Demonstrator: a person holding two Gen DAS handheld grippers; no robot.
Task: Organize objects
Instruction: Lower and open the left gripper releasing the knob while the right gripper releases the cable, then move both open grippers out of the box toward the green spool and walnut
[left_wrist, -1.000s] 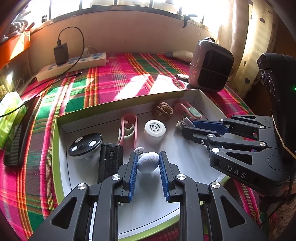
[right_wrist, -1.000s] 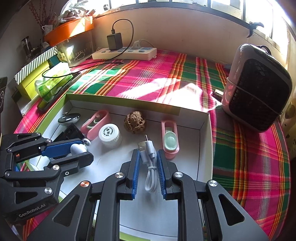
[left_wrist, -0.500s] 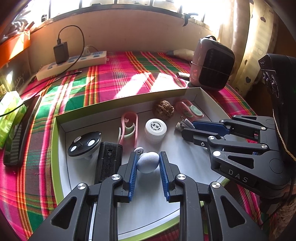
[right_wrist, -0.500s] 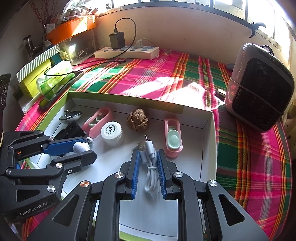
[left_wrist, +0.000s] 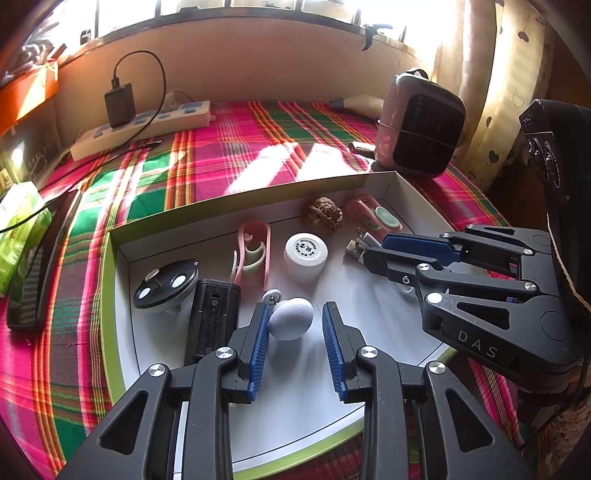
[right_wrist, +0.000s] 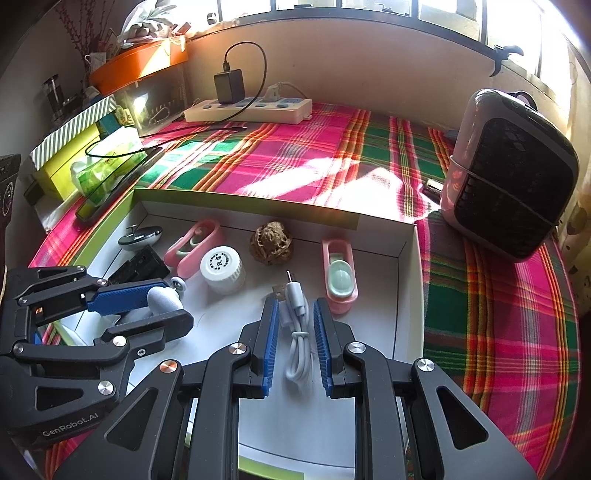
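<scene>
Left wrist view: left gripper (left_wrist: 293, 326) has just been opening around the small grey-white round ball (left_wrist: 291, 318); light, apt to roll. Right gripper (right_wrist: 294, 325) clamps the limp white coiled USB cable (right_wrist: 297, 332) mid-bundle.

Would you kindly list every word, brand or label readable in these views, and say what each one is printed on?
"DAS": on the side of the right gripper, seen from the left wrist.
"GenRobot.AI": on the side of the left gripper, seen from the right wrist.
White bottle cap: round printed label, too small to read.
Green packet: print too blurred to read.
</scene>
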